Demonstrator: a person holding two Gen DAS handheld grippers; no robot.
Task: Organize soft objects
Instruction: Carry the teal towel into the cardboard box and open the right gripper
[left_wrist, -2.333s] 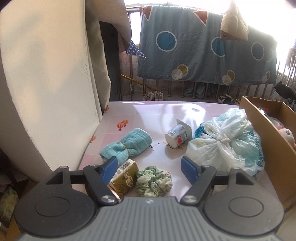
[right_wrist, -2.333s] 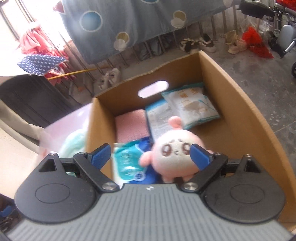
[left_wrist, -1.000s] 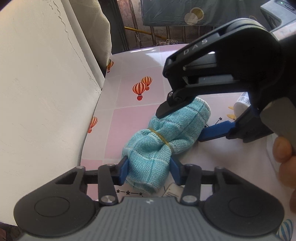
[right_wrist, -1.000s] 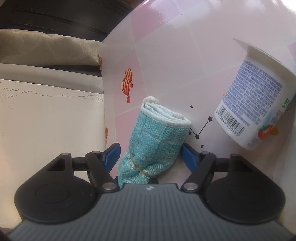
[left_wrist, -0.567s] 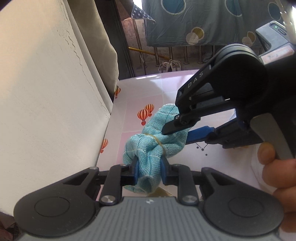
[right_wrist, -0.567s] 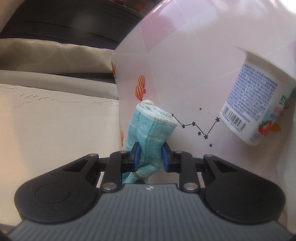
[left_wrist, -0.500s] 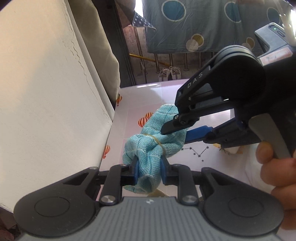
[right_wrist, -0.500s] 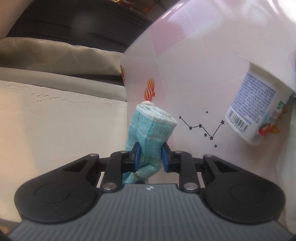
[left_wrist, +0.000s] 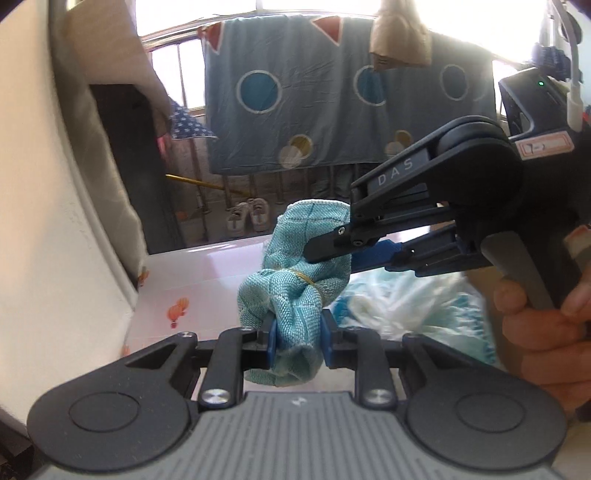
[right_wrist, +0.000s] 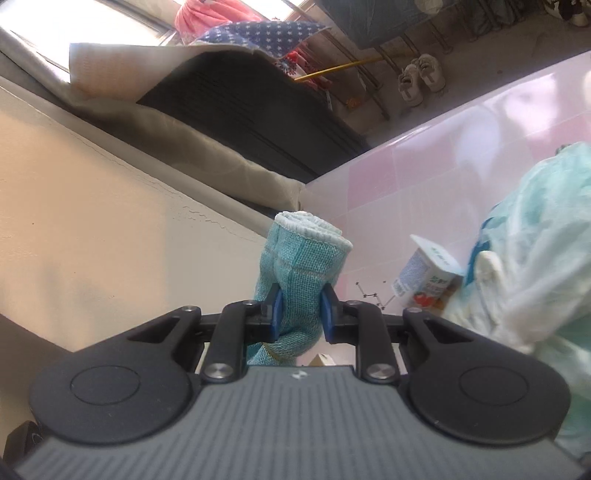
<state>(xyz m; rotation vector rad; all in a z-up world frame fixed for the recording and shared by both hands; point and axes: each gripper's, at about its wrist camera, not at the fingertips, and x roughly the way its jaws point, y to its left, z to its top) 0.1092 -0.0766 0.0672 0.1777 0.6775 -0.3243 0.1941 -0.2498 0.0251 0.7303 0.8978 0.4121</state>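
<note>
Two grippers clamp one rolled towel (left_wrist: 295, 291) above the bench (left_wrist: 207, 288), the left gripper (left_wrist: 298, 338) at its near end, the right gripper (right_wrist: 298, 312) at its far end, long axis spanning between them.

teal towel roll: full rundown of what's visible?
The teal towel roll is a coarse woven cloth with paler grid lines, rolled up and cinched near the middle by a thin yellowish rubber band. One end shows a whitish stitched hem with spiral layers. It bends at the band and appears held above the pink table. The left gripper pinches one end, the right gripper the other. Nothing else visibly touches it.
</note>
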